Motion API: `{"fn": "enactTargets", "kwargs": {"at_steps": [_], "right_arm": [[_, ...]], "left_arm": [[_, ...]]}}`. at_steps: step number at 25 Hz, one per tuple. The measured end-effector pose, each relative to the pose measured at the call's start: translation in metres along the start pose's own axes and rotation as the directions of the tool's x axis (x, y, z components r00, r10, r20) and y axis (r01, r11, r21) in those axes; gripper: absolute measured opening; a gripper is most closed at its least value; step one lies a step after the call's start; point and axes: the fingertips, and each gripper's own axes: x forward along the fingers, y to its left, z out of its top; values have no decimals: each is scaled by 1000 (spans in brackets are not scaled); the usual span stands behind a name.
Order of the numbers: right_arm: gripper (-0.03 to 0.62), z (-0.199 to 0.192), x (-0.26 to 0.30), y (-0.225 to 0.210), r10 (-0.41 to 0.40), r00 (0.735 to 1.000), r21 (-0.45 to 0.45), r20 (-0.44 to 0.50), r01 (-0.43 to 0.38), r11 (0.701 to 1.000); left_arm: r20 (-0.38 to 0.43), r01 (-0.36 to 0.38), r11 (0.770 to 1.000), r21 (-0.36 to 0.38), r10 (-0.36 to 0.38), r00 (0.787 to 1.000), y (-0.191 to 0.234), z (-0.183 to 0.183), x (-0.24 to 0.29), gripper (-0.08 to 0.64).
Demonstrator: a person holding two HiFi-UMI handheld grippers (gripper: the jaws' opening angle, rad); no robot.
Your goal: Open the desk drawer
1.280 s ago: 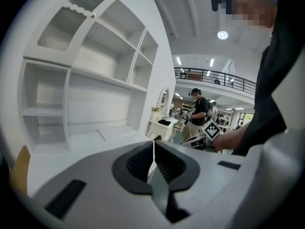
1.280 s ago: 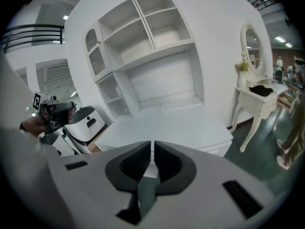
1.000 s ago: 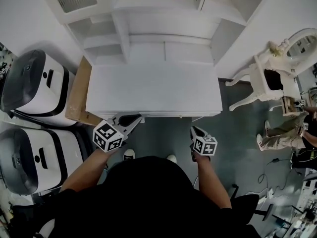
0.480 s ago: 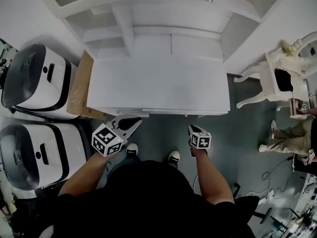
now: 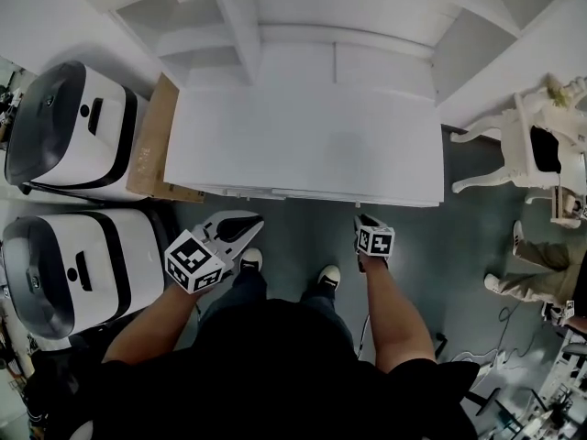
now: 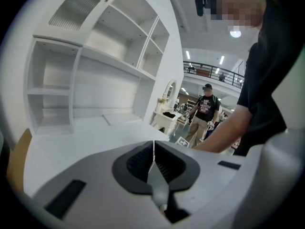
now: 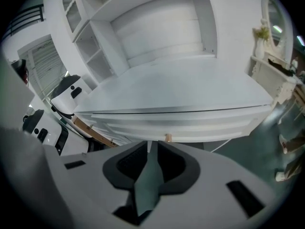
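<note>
A white desk [image 5: 312, 145] with a shelf hutch stands in front of me. In the right gripper view its drawer front [image 7: 190, 128] lies flush under the top, with a small tan knob [image 7: 167, 137] just above my jaws. My right gripper [image 7: 152, 146] is shut and empty, pointing at that knob from a short way off; in the head view the right gripper [image 5: 363, 218] sits just below the desk's front edge. My left gripper [image 5: 249, 223] is also shut and empty, below the desk's left front. In its own view the left gripper [image 6: 153, 146] looks across the desktop.
Two large white-and-black machines [image 5: 69, 131] [image 5: 78, 273] stand at the left, with a cardboard sheet [image 5: 151, 145] against the desk's side. A white ornate chair [image 5: 541, 154] and a person [image 5: 532, 278] are at the right. My feet [image 5: 289, 269] are on the grey floor.
The head view has tilted, so the desk sits higher and further right in it. The right gripper has come closer to the desk's front edge. Both grippers stay shut.
</note>
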Motion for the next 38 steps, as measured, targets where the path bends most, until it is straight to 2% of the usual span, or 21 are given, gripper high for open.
{"fn": "enactTargets", "kwargs": {"at_steps": [6,23,28,38], "right_arm": [[80,4,22,-22,-49,999,16,-9,49,999],[106,-5,73,-39,-67,995,47,-76,70,996],[109,-4,83,-47,-59,993,39,-107,63,997],[92,-6,94,-43,-48,990,96,-134,62,993]], "left_arm": [[-23,27,1000,-6,-27,999,-1,-11,9,17],[-118,42,996,-72,-51,992,13,-51,27,17],[-125,53,993,-105,-66,990,12,-60,29,17],[-118,40,995,-94,-51,992,21,-54,28,17]]}}
